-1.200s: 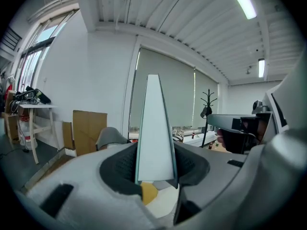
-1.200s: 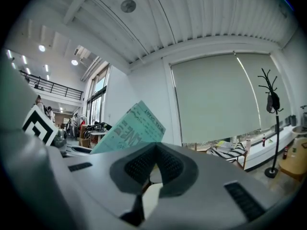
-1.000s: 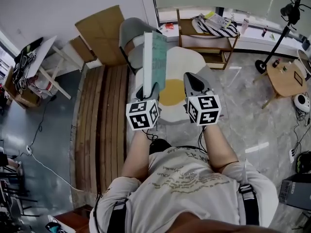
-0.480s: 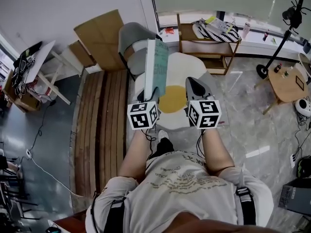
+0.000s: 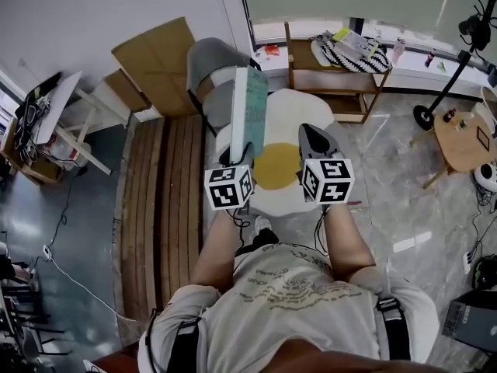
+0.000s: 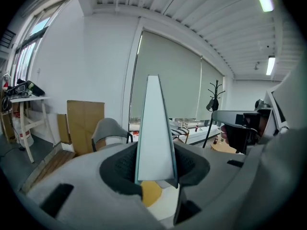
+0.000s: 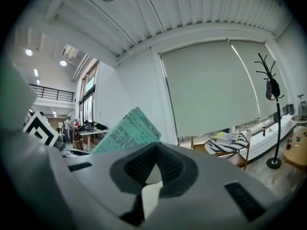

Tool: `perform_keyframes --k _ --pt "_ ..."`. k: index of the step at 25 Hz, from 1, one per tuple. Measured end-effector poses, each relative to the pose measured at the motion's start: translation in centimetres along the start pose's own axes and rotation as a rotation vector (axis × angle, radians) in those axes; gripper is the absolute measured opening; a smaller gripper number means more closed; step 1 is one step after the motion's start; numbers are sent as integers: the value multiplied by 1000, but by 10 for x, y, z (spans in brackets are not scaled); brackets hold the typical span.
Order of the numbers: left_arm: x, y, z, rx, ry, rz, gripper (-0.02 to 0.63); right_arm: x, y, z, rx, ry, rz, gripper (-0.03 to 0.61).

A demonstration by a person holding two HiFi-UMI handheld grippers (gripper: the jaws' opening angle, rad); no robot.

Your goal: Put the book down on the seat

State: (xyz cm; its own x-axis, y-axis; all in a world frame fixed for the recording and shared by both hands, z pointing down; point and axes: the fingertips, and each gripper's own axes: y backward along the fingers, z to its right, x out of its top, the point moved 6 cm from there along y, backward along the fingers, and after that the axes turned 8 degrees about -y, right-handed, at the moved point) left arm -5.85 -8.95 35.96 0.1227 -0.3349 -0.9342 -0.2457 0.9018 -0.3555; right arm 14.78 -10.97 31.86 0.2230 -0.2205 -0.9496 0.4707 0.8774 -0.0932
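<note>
The teal book (image 5: pixel 250 113), clamped upright at frame centre by the left gripper (image 5: pixel 235 158) (the right gripper (image 5: pixel 314 140) is closed on nothing), could be toppled off the grey chair (image 5: pixel 211 59) if released on edge.

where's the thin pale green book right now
Head view, left of centre: the thin pale green book is held on edge, clamped in the left gripper, close by the grey chair.
</note>
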Motion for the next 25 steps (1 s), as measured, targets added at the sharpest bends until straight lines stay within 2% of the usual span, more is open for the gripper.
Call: perform_keyframes --k 12,25 --pt "12 -58 -69 23 19 -55 175 5 -98 -12 27 2 -49 26" --pt "23 -112 -141 16 71 -45 175 6 -191 -30 32 45 -80 26"
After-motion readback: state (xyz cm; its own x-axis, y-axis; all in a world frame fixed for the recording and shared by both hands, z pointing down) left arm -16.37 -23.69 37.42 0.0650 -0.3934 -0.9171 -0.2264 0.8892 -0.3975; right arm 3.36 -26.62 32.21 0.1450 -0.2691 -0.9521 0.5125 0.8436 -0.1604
